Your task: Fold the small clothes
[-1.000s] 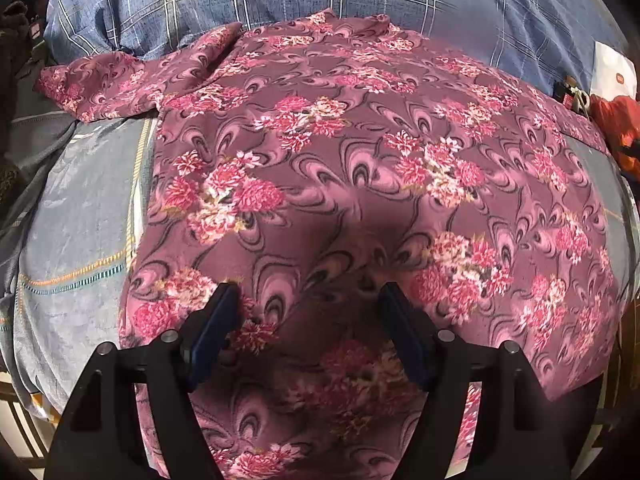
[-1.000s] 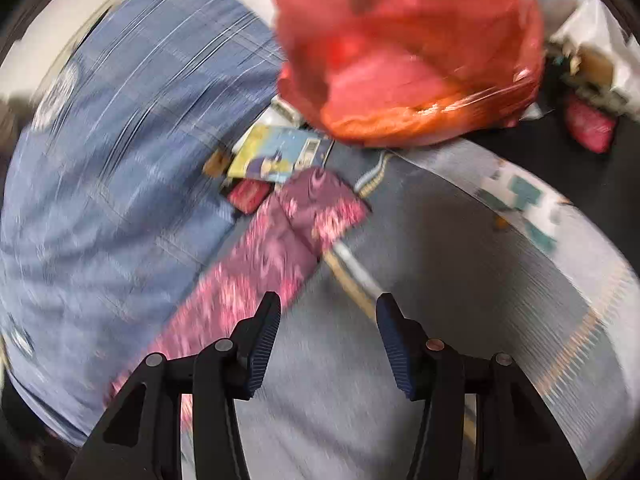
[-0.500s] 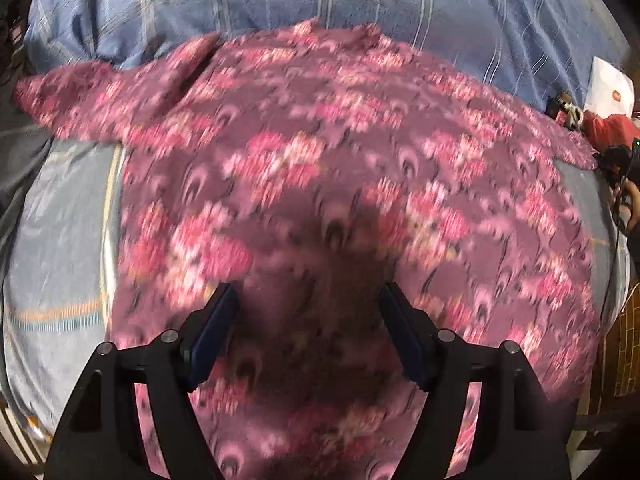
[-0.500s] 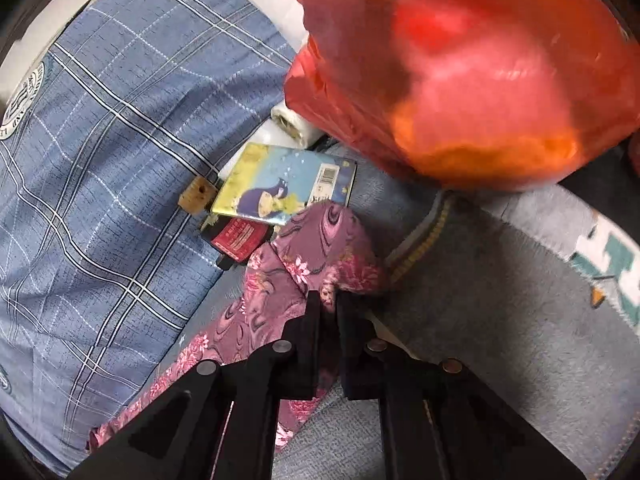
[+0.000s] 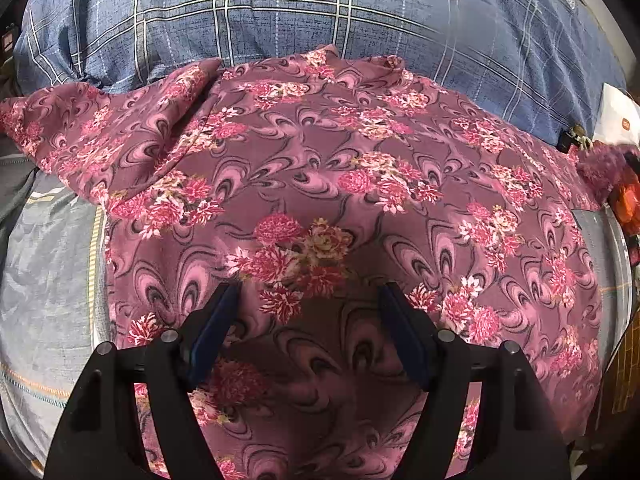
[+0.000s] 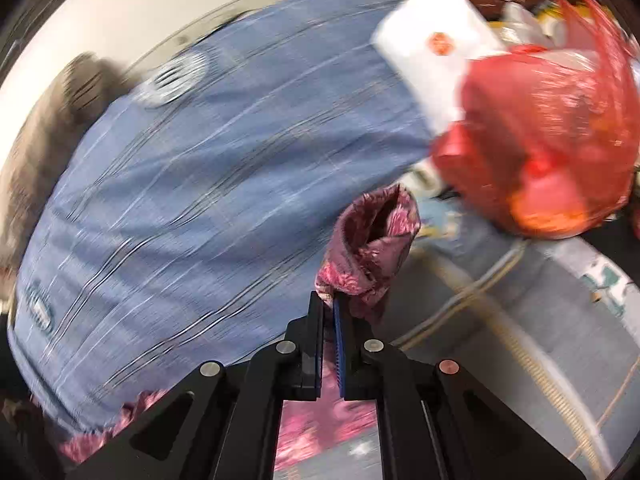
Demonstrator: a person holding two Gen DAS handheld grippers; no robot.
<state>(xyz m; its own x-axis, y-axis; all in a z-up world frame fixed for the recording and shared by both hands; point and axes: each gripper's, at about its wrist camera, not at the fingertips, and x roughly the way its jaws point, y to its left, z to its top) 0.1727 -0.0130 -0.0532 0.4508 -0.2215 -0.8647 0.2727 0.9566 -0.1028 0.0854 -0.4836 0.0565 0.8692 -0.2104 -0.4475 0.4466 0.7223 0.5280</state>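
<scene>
A maroon floral shirt [image 5: 320, 184] lies spread flat on the bed, collar toward the blue plaid pillow, its left sleeve [image 5: 100, 124] stretched out to the left. My left gripper [image 5: 310, 296] is open and empty, hovering over the shirt's lower middle. My right gripper [image 6: 329, 300] is shut on the end of the shirt's right sleeve [image 6: 372, 248] and holds it lifted off the bed, the cuff bunched above the jaws. That lifted sleeve shows blurred at the right edge of the left wrist view [image 5: 600, 160].
A blue plaid pillow [image 5: 320, 12] lies behind the shirt. A red plastic bag [image 6: 548, 136] and a white box [image 6: 432, 44] sit at the bed's right end. The grey bedsheet [image 5: 48, 260] shows left of the shirt.
My right gripper closed on the right sleeve's end and has lifted it up off the bed. My left gripper moved forward over the shirt, still open.
</scene>
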